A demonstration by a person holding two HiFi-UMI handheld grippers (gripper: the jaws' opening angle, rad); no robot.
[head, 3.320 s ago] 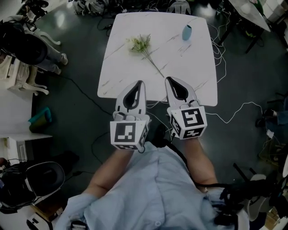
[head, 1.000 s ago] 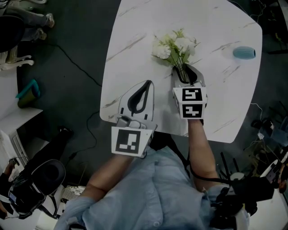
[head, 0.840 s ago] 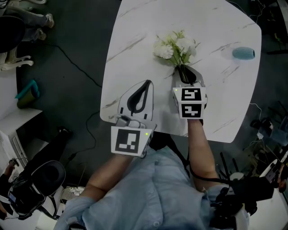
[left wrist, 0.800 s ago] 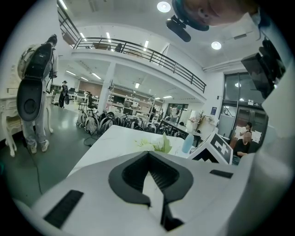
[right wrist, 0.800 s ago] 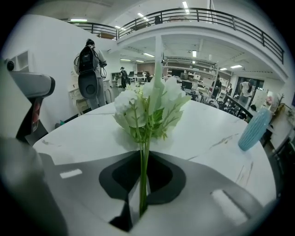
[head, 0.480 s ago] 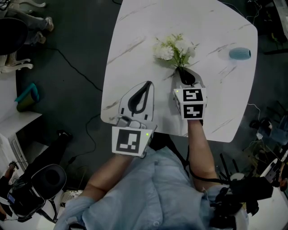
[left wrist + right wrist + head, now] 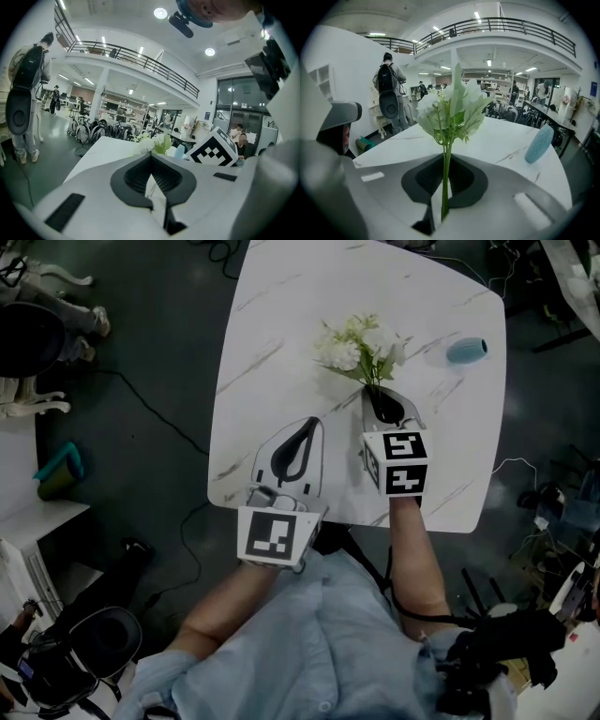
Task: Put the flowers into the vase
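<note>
Right gripper (image 7: 376,393) is clamped on the stems of the flowers (image 7: 361,341); left gripper (image 7: 313,423) is closed and empty. The vase (image 7: 466,350) sits far right on the table (image 7: 281,324).

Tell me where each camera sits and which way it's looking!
Head view: on the person's head, looking steeply down at the table; shows the person's shirt, left gripper and right gripper.
Left gripper view: on the left gripper, looking along its shut jaws across the table; the right gripper's marker cube shows.
Right gripper view: on the right gripper, looking along jaws clamping the flowers.
Shared: all three see flowers and vase.
</note>
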